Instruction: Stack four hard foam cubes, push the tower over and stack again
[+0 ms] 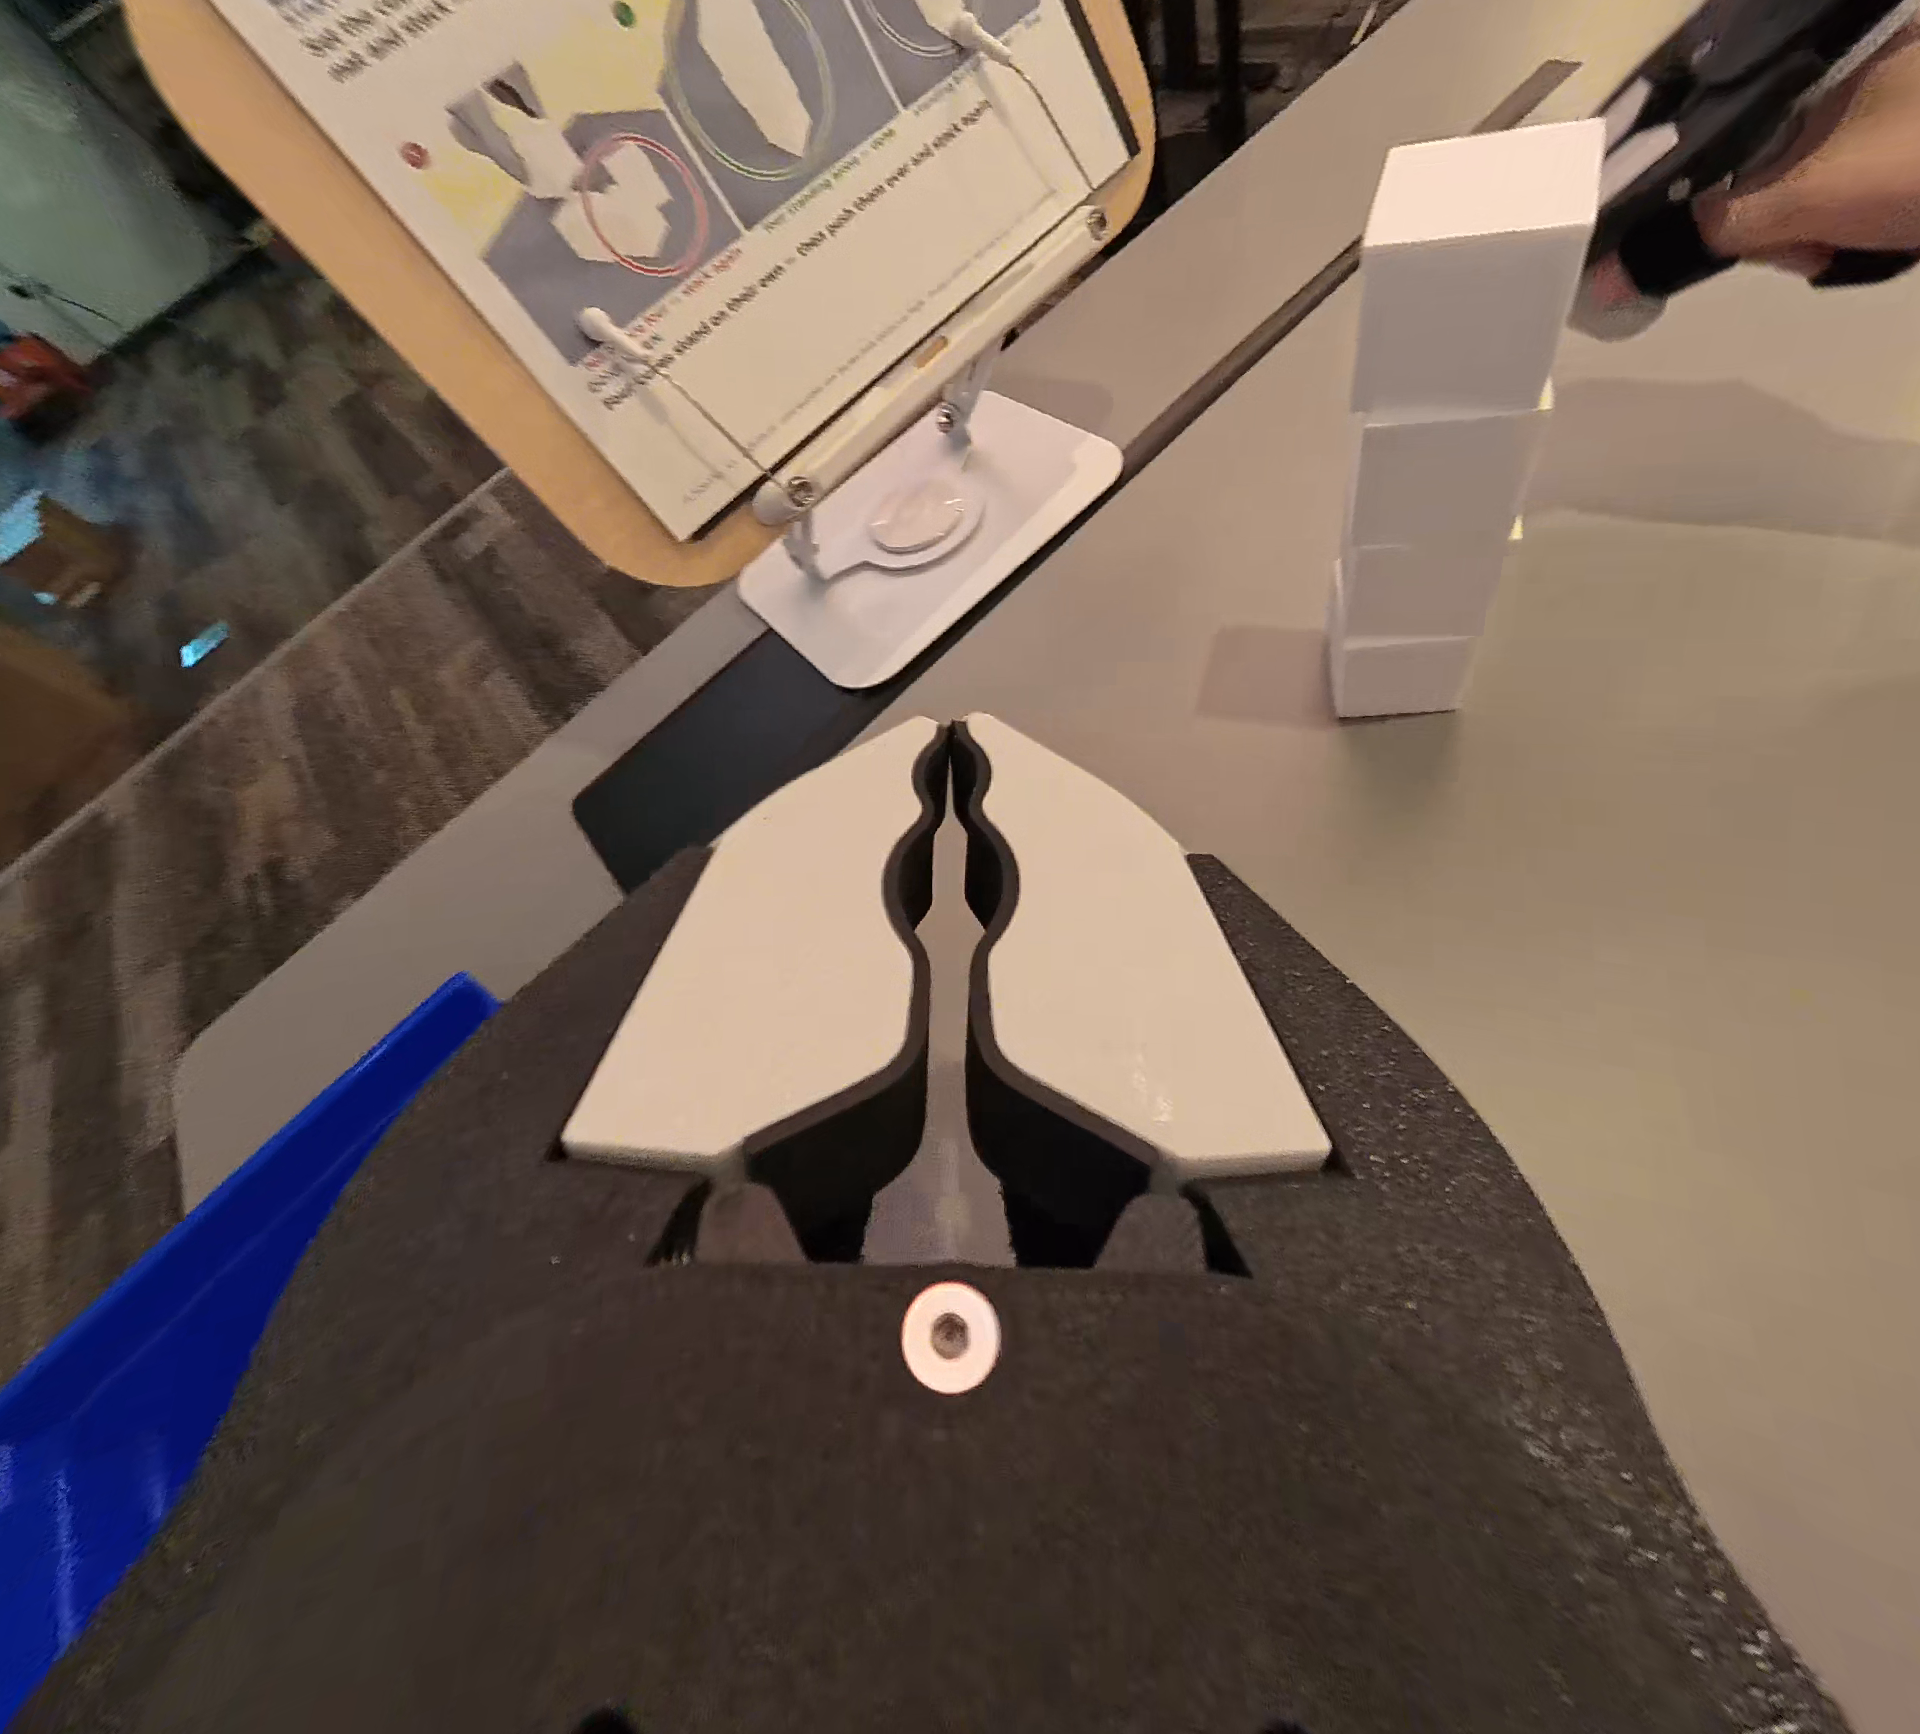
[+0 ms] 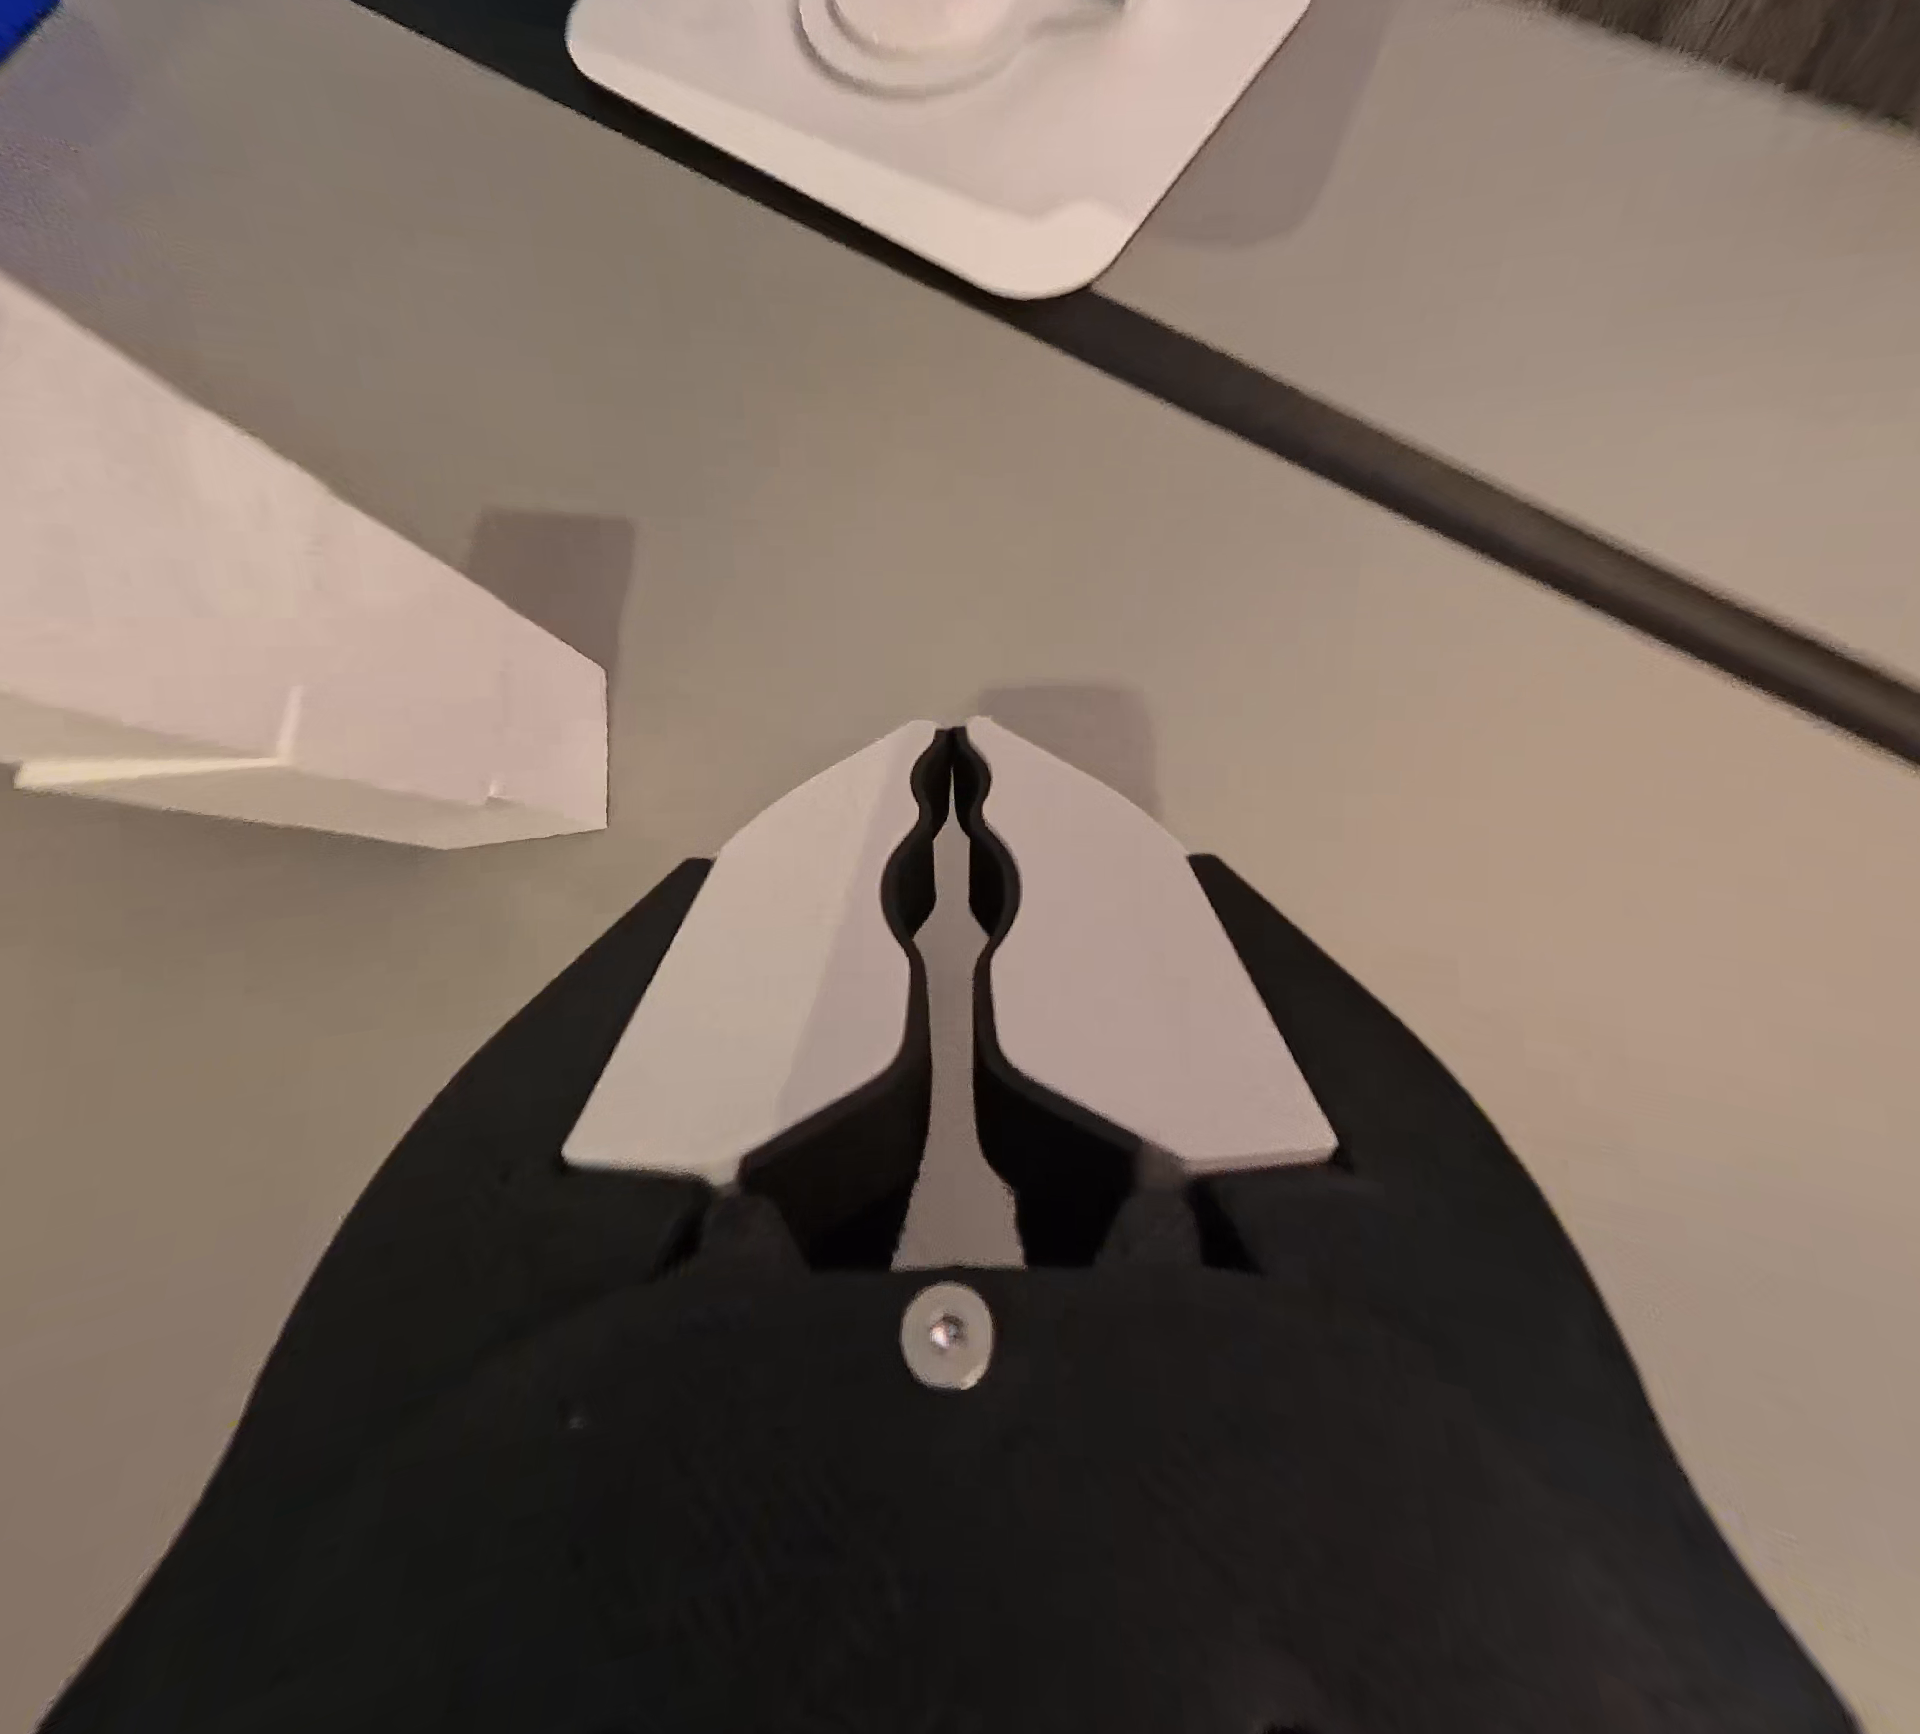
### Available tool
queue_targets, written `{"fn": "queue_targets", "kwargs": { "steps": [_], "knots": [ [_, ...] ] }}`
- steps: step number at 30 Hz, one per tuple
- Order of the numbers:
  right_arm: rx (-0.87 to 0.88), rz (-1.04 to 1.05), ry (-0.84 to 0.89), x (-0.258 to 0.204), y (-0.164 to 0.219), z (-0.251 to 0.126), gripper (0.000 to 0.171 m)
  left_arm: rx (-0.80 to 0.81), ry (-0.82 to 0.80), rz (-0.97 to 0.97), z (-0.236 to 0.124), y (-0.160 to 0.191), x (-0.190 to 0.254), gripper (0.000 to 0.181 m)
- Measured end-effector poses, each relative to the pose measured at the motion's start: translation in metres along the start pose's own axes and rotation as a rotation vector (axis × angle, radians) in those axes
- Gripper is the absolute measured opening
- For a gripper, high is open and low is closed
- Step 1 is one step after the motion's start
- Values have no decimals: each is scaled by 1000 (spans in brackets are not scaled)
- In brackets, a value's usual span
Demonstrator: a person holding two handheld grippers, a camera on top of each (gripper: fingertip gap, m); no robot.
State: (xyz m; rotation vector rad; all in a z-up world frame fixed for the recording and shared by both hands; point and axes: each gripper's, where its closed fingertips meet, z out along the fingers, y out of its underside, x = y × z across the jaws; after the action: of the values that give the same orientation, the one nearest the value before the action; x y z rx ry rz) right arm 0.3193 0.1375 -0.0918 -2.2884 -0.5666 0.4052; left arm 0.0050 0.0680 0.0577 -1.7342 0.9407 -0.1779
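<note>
Blue plastic, probably a bin, peeks in at the far left of the left wrist view, parked off at the table corner so it's out of the way. Next along is the instruction board on its white stand, propped up facing the work area so the person can glance at it. The left gripper hangs back over the grey table with its jaws pressed together and nothing in them; I'd guess it's just staying clear.

Further right is the tower of white foam cubes, standing on the table, near the black seam. I count four, slightly staggered but upright. The right gripper, in a hand, sits right at the top cube's side, can't tell if it's touching. From its own camera, its tips are closed and empty too, tower off to its left. Closed tips make a decent blunt poker, so my read is the push-over is coming.
</note>
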Motion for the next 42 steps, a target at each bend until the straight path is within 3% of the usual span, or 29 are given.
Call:
{"fn": "queue_targets", "kwargs": {
  "steps": [5, 10, 15, 19, 25, 33, 39, 42],
  "knots": [
    [-27, 112, -89, -9, 14, 28, 1, 0, -20, -26, -11, 5, -12, 0],
    [87, -9, -170, -53, -10, 34, 1, -1, -1, -46, -10, 7, -13, 0],
    [269, -249, -390, -130, -43, 3, 1, -23, 10, -18, -7, 8, -7, 0],
    [325, -311, -502, -166, -56, -27, 1, -25, 15, -13, -8, 7, -5, 0],
    [336, -392, -417, -154, -63, -49, 1, -41, -2, -41, -18, 11, -12, 9],
    [382, -398, -329, -123, -72, -74, 1, 93, 46, -113, -46, -11, -13, 20],
    [398, -424, -316, -120, -74, -87, 1, 95, -32, -78, -77, -25, -9, 29],
    [382, -457, -292, -117, -71, -91, 1, 119, -41, -118, -94, -33, 8, 54]
  ]
}}
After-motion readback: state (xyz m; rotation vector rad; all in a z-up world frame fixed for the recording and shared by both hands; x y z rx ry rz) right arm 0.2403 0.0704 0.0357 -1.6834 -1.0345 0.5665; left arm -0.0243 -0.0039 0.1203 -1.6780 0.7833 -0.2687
